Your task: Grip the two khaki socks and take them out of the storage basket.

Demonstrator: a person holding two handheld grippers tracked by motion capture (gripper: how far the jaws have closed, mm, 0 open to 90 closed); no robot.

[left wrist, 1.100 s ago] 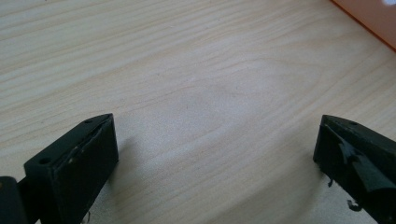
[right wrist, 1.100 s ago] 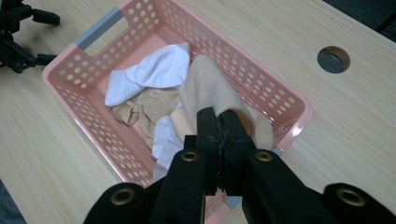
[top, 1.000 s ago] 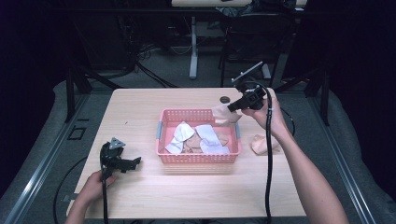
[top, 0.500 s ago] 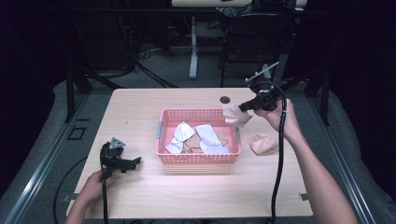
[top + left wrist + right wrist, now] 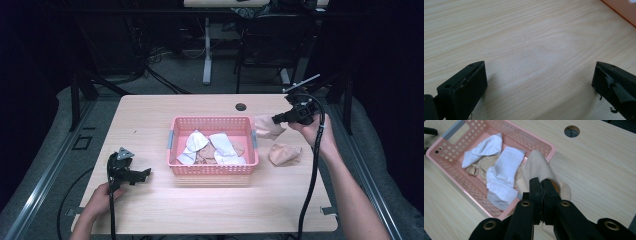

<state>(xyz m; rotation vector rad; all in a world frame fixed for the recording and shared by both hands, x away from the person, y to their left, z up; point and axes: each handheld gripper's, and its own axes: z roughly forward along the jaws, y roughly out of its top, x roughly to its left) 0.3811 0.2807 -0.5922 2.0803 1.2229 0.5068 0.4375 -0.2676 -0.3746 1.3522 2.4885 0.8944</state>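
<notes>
High view: pale wood-grain surface (image 5: 210,205), pink perforated plastic basket (image 5: 212,169) at centre, white ribbed socks (image 5: 222,147) and tan ones crumpled inside. Right tongs (image 5: 274,119) right of basket, pinching soft beige sock (image 5: 266,128) above surface. Second beige sock (image 5: 284,154) bunched just beside. Left tongs (image 5: 145,173) low at front left.

Left gripper view: left tongs (image 5: 539,82) spread wide over bare wood, holding nothing.

Right gripper view: right tongs (image 5: 541,192) clamped on limp beige sock (image 5: 537,167), draped by basket (image 5: 549,147) corner.
</notes>
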